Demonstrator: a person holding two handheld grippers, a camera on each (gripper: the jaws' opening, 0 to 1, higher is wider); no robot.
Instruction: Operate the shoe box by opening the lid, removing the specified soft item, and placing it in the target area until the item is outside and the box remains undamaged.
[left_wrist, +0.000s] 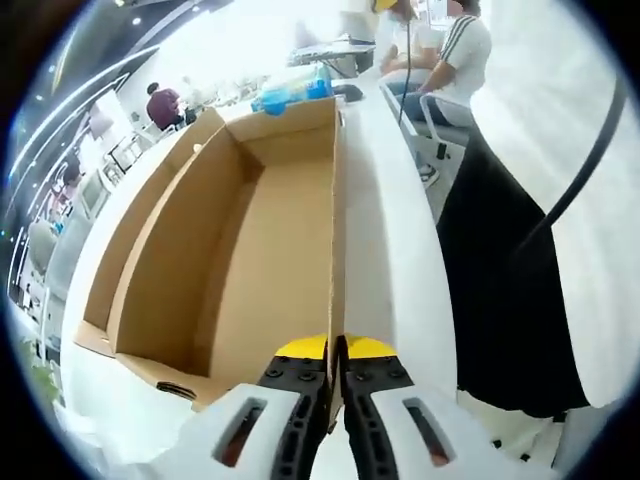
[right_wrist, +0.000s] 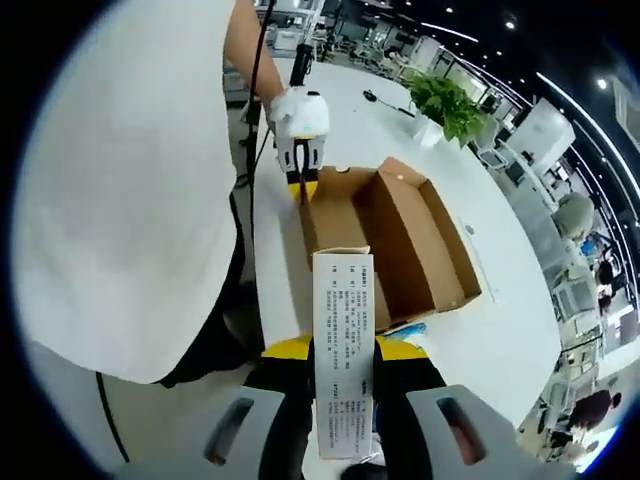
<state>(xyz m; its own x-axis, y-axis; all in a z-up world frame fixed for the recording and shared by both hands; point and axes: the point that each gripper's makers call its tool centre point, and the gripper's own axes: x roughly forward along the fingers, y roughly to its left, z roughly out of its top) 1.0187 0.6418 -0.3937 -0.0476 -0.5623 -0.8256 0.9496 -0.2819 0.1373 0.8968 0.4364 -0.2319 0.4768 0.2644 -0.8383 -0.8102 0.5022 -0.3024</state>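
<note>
An open brown cardboard shoe box (left_wrist: 270, 260) lies on the white table (left_wrist: 385, 230), and its inside looks bare. My left gripper (left_wrist: 336, 346) is shut on the top edge of the box's near side wall. In the right gripper view the same left gripper (right_wrist: 303, 186) pinches that wall of the box (right_wrist: 400, 240) from the person's side. My right gripper (right_wrist: 343, 352) is shut on a flat white packet (right_wrist: 343, 300) with printed text. It holds the packet upright, above the near end of the box.
The person holding the grippers stands at the table's edge in a white shirt (right_wrist: 130, 190) and black trousers (left_wrist: 500, 290). Blue items (left_wrist: 290, 92) sit beyond the box. A potted plant (right_wrist: 445, 100) stands further along the table. Seated people (left_wrist: 445, 60) are behind.
</note>
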